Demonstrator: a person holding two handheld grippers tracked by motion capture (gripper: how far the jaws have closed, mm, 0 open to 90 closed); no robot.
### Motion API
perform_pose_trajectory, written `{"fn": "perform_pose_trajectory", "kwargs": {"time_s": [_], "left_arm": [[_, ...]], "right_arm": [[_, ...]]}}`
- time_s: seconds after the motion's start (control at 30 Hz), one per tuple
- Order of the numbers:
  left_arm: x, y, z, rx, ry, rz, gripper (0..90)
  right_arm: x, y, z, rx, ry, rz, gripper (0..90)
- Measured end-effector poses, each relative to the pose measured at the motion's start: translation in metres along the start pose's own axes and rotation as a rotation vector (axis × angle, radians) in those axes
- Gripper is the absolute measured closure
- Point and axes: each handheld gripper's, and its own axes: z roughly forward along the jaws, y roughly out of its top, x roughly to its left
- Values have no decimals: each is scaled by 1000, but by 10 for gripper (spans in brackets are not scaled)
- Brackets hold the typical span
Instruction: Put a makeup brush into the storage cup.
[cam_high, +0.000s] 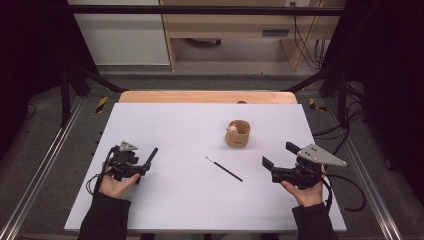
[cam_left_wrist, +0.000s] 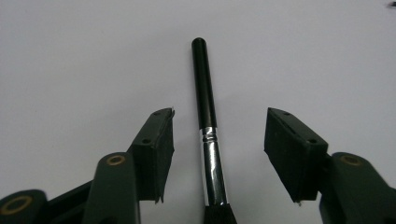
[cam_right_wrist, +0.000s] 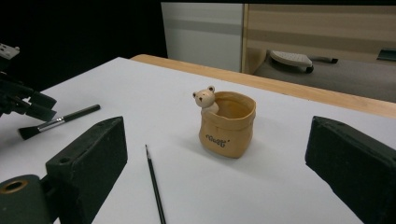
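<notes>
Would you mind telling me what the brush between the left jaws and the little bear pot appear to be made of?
Brush: glossy black handle, likely lacquered wood or plastic; its ferrule looks like polished metal, mirror-bright; dark bristles, fibre unclear.
Bear pot: probably glazed ceramic or resin, tan with a soft sheen, moulded like a folded sack.

a make-up brush with a black round handle, a shiny silver band and soft black bristles (cam_left_wrist: 208, 140) lies flat on the white table, on its left side. its handle tip points away, toward the far right. it lies between two open black jaws, and neither pad touches it.
</notes>
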Motion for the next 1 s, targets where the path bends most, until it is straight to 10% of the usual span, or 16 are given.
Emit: {"fn": "perform_pose_trajectory", "kwargs": {"time_s": [0.4, 1.0], "left_arm": [[-3, 26, 9, 141, -12, 99, 365], [6, 28, 33, 289, -39, 106, 561]], "right_arm": [[-2, 1, -2, -4, -1, 1, 61], [-2, 2, -3, -2, 1, 3, 61]]}}
